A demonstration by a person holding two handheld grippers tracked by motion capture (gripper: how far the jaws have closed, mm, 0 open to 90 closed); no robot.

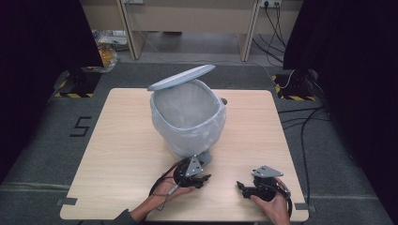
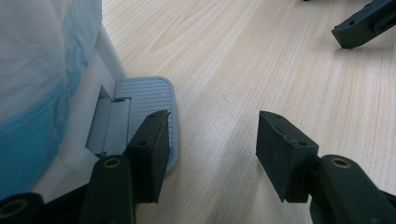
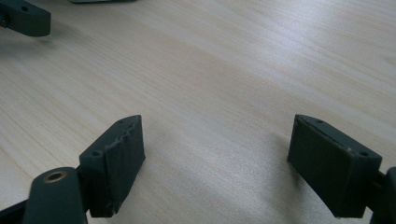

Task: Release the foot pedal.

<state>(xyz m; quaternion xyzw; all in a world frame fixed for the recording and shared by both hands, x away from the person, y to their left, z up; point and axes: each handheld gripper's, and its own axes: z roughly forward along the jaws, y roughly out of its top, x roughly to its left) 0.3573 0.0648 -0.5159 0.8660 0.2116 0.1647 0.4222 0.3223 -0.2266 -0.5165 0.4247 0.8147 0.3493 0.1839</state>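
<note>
Pedal bin (image 1: 187, 123), one unit lined with a translucent bag, stands on the tabletop (image 1: 117, 140) directly ahead of the left gripper (image 2: 212, 140), its single lid (image 1: 182, 77) raised, probably because one jaw of that gripper bears on the one grey foot pedal (image 2: 144, 100) at the bin's base. The left gripper's jaws are spread, empty, one jaw over the pedal and the other over bare wood. The right gripper (image 3: 219, 154), second of two, rests beside the left one, jaws spread wide, apparently idle.
</note>
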